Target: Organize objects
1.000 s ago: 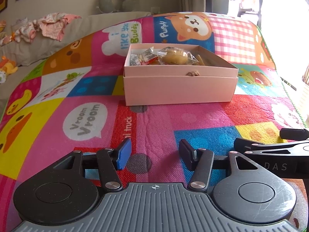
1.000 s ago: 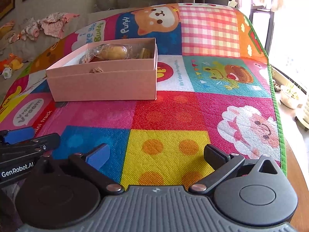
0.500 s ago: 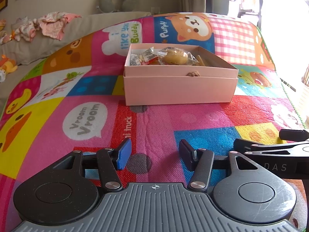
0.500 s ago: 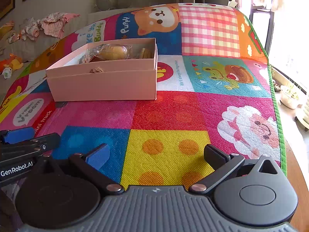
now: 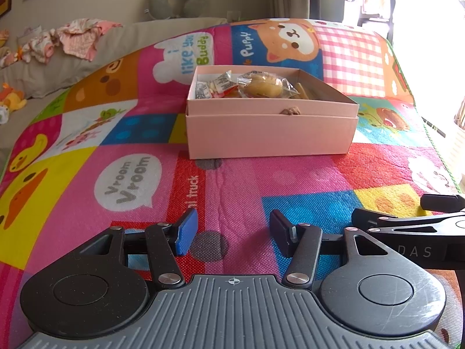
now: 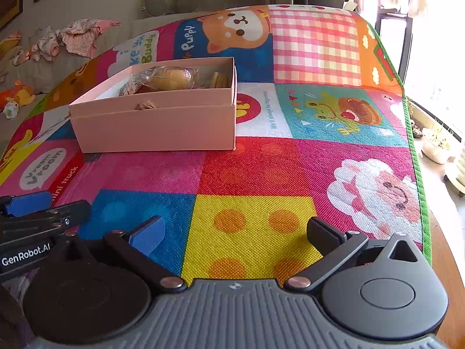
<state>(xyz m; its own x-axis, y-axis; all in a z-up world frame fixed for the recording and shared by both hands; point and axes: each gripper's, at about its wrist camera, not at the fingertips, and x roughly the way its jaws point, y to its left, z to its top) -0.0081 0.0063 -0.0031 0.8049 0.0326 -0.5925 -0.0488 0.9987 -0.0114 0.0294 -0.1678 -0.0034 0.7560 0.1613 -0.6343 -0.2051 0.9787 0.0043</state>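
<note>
A pink cardboard box (image 5: 270,136) stands on the colourful play mat (image 5: 87,180); it also shows in the right wrist view (image 6: 157,128). Inside lie a wrapped bun (image 5: 263,87), small snack packets (image 5: 218,85) and biscuits; the bun also shows from the right (image 6: 168,78). My left gripper (image 5: 232,234) is open and empty, low over the mat, well short of the box. My right gripper (image 6: 235,232) is wide open and empty, to the right of the left one, over a yellow square.
The mat's green right edge (image 6: 418,157) borders a wooden table rim, with a drop to the floor and plant pots (image 6: 436,145). A grey sofa with clothes (image 5: 75,37) and toys lies far left. The right gripper's side (image 5: 412,229) shows beside the left.
</note>
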